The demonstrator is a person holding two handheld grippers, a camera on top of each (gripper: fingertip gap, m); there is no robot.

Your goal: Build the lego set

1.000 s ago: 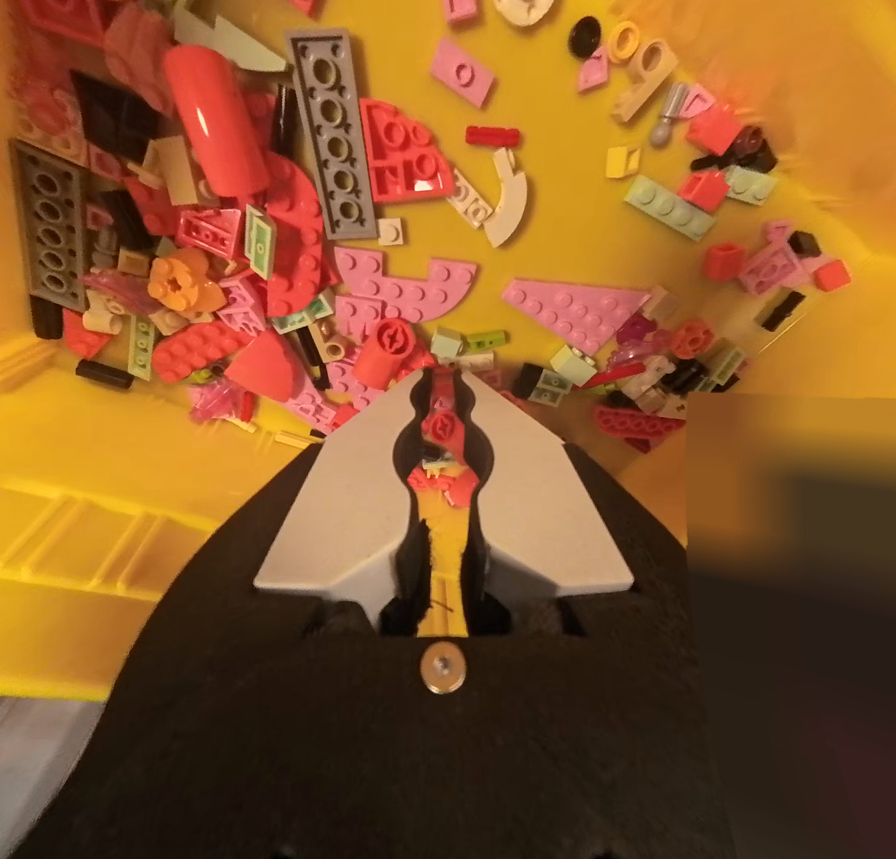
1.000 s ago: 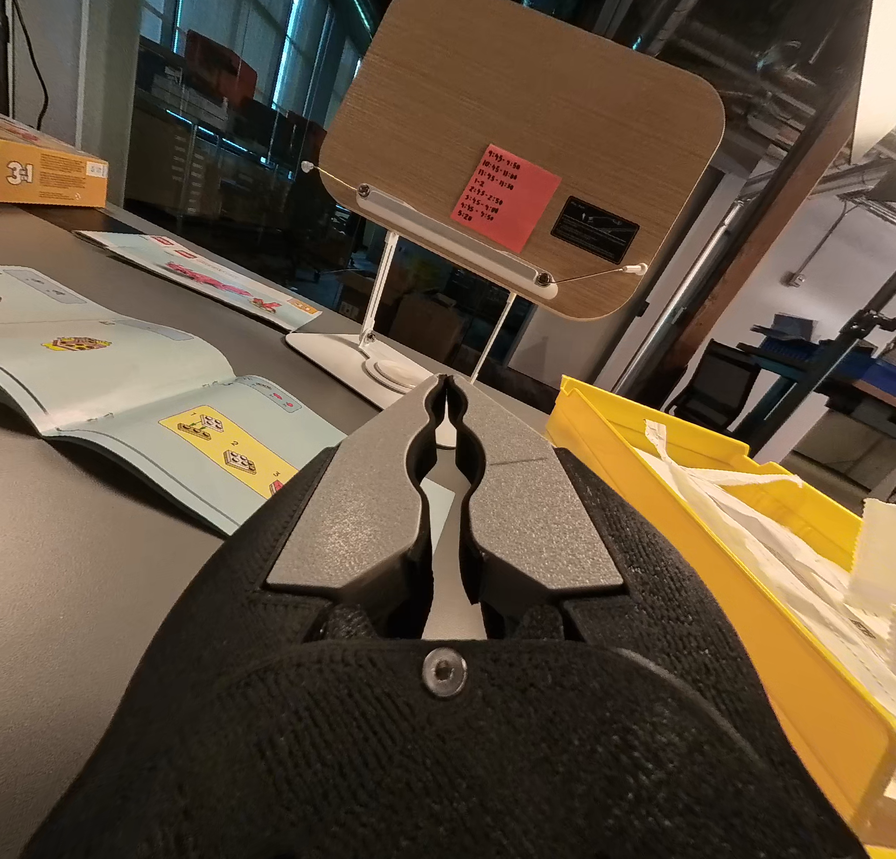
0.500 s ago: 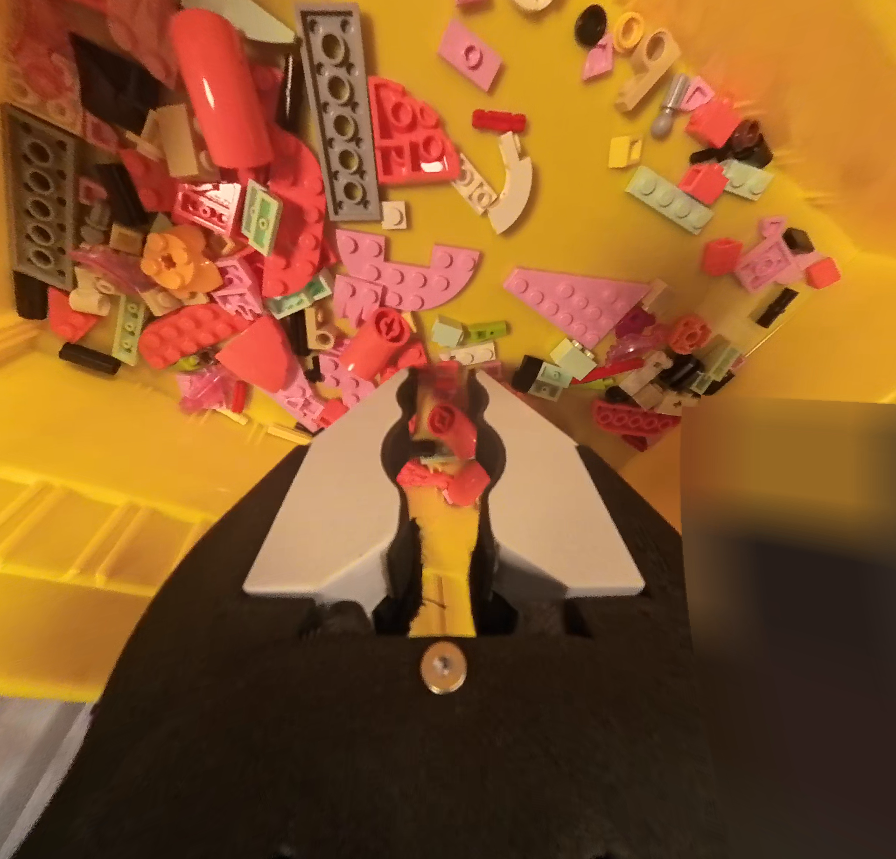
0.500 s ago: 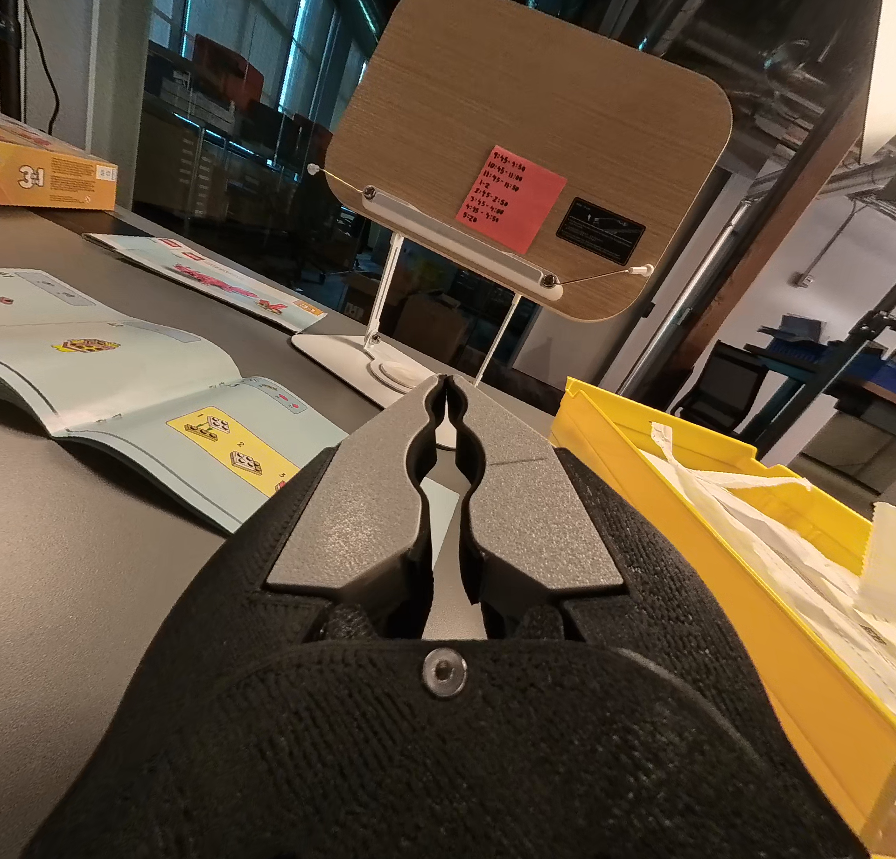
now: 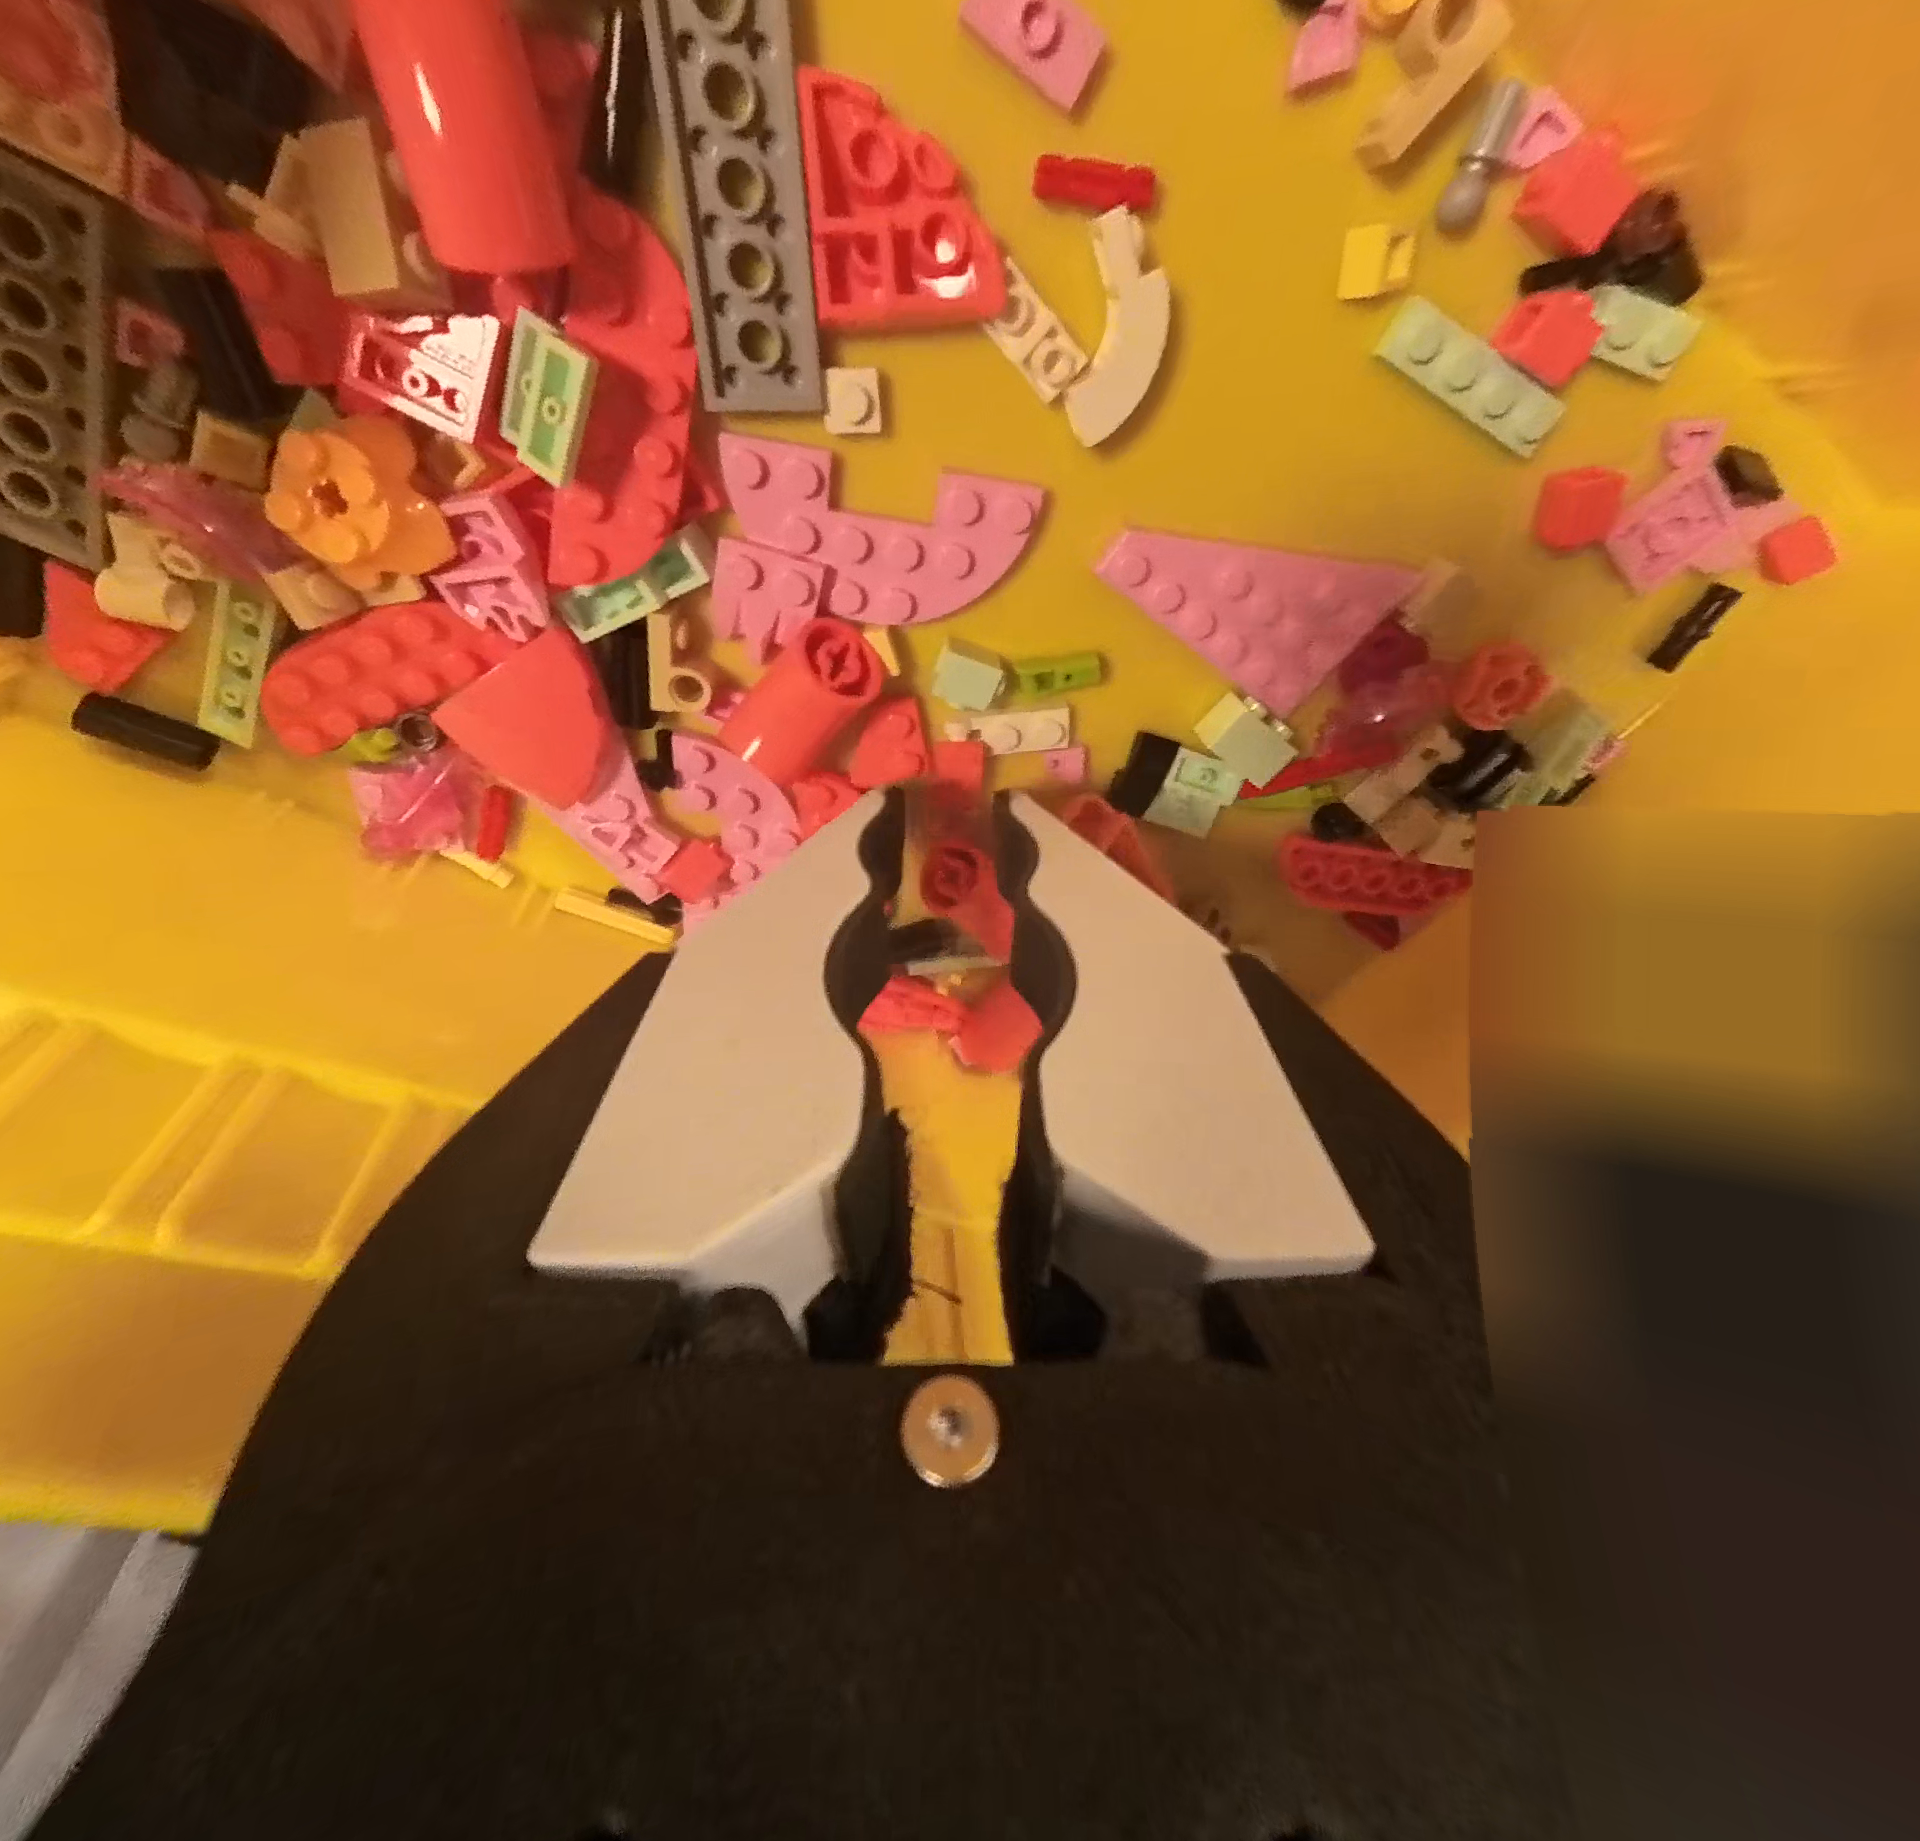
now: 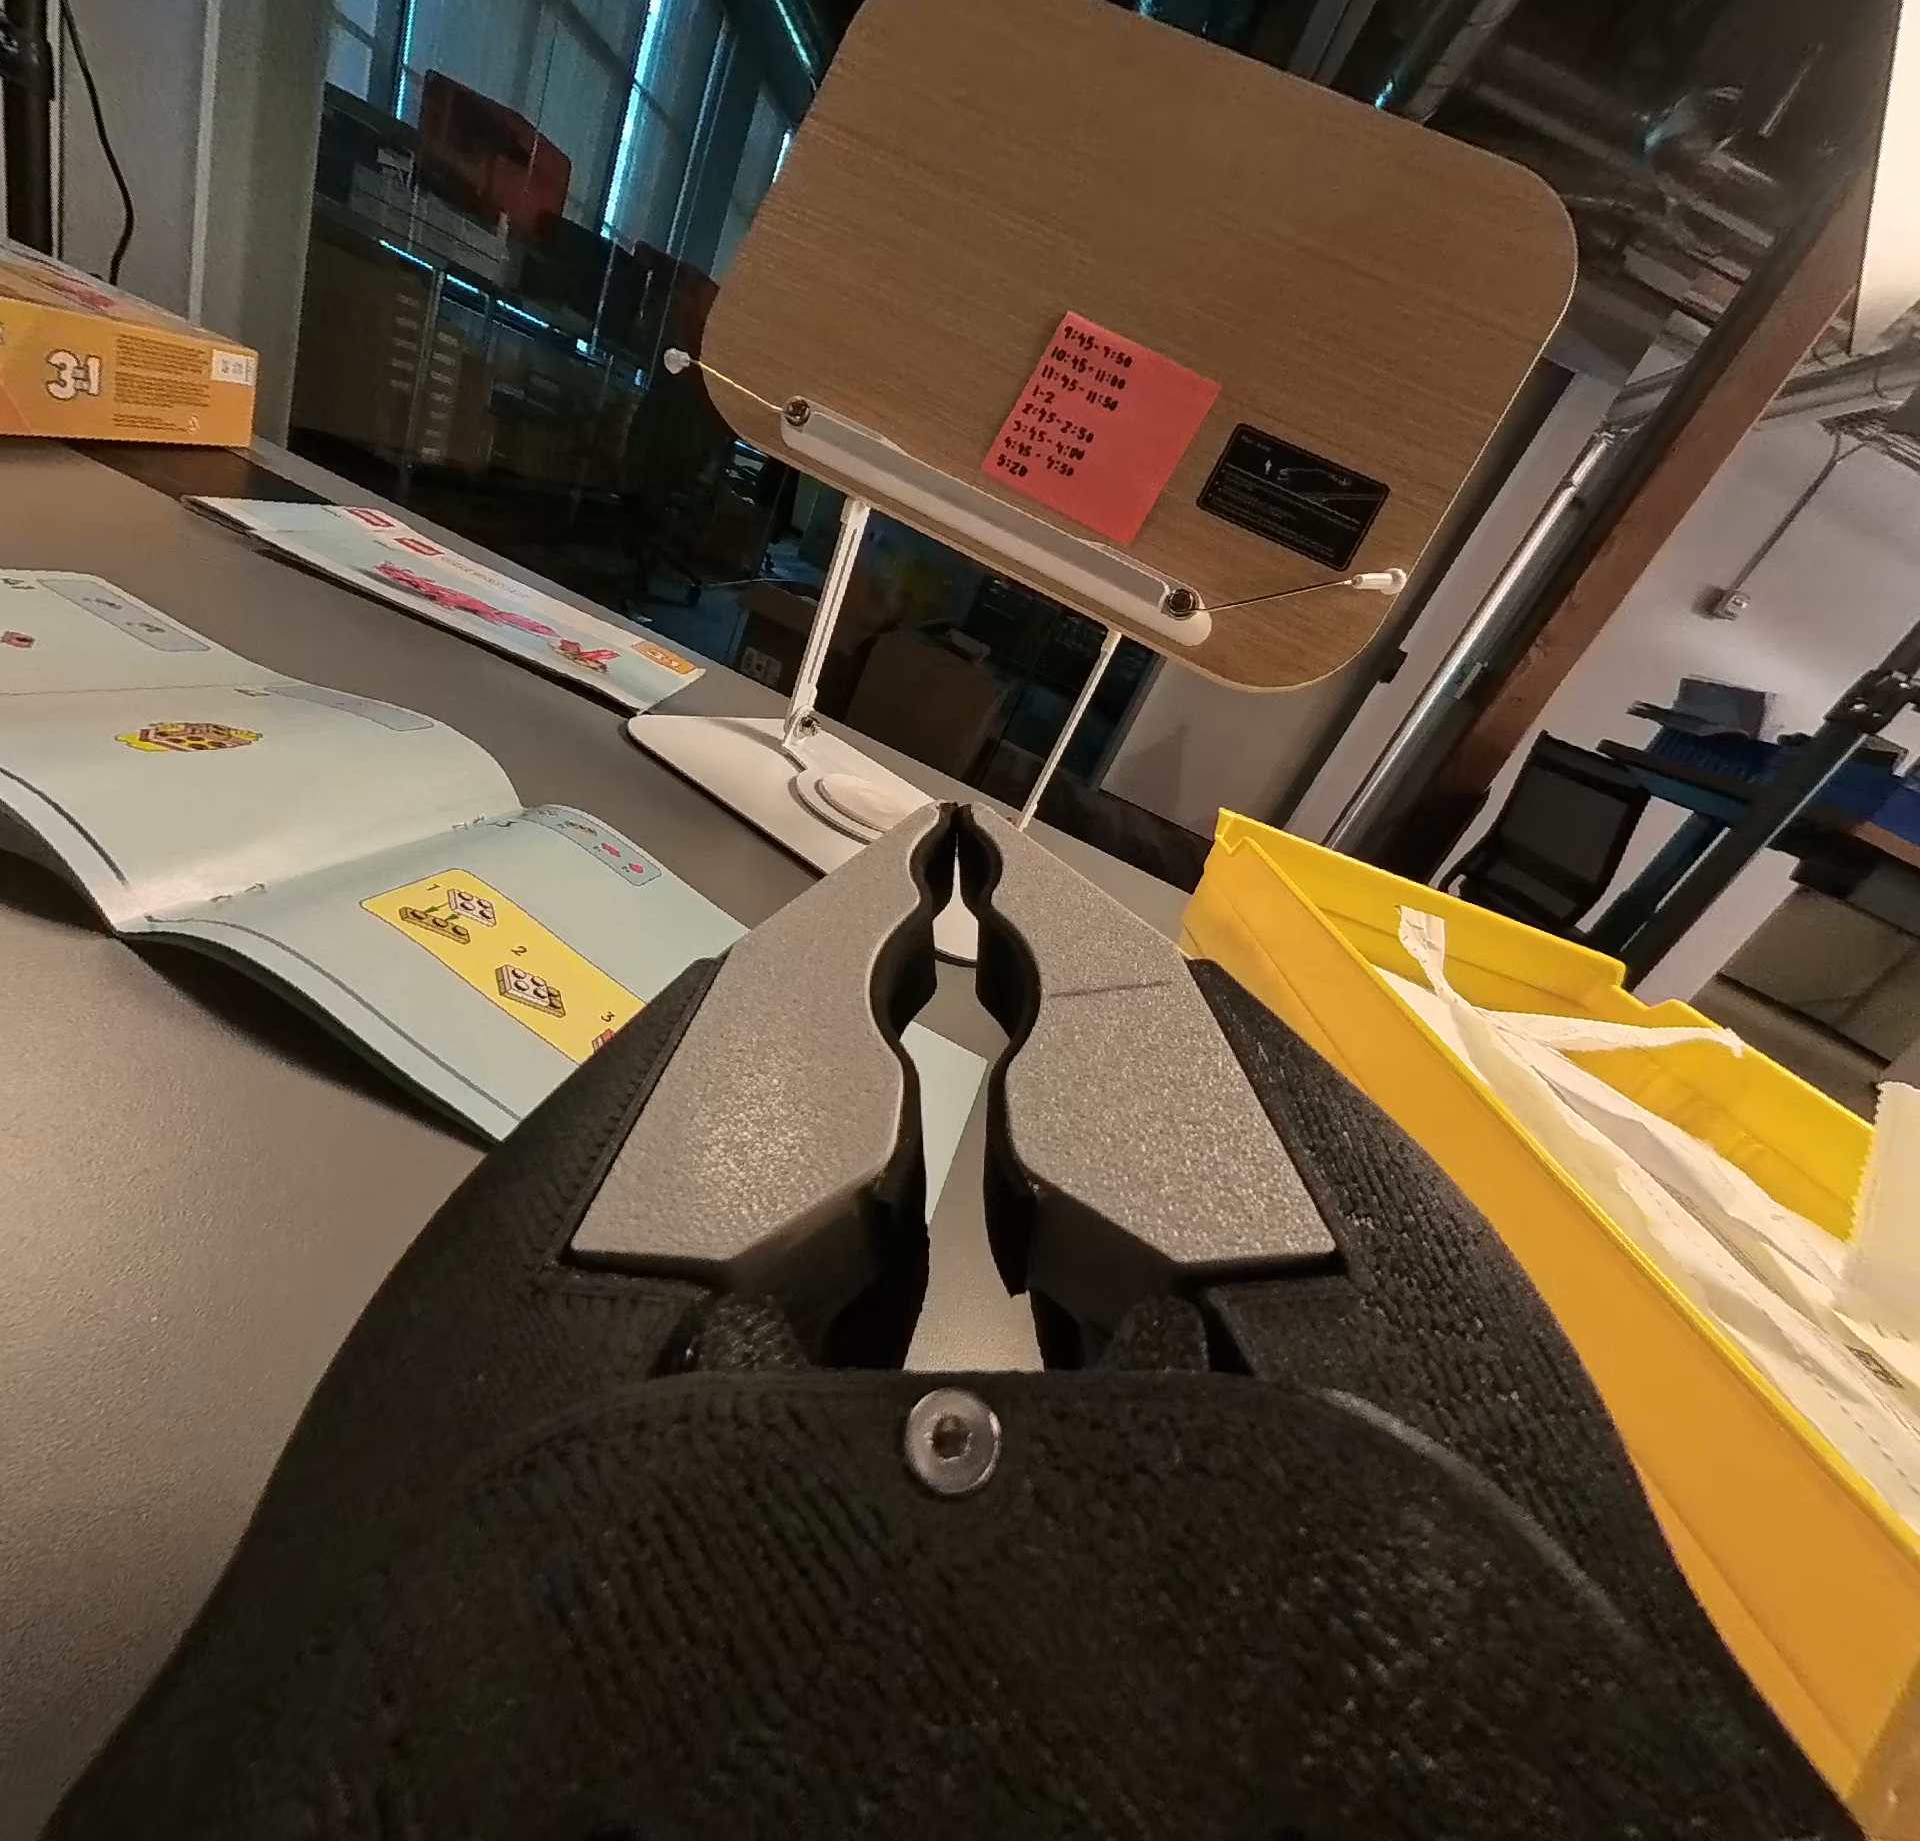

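Tongs L [image 5: 951, 815]: jaws part-open, tips down in yellow bin [image 5: 208, 908] of loose bricks, astride small red round piece [image 5: 954, 872]; sliver of gap at one pad, so not pinched. Tongs R [image 6: 954, 841]: clenched on nothing, parked low over dark table [image 6: 208, 1220] btwn open booklet [image 6: 312, 856] & paper-filled yellow tray [image 6: 1455, 1116], book stand [image 6: 1143, 285] ahead, prob. kept clear of L's reach.

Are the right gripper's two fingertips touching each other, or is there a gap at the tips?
Touching. The right wrist view shows the right gripper with its grey fingertips meeting at the front, nothing between them, above the dark table.
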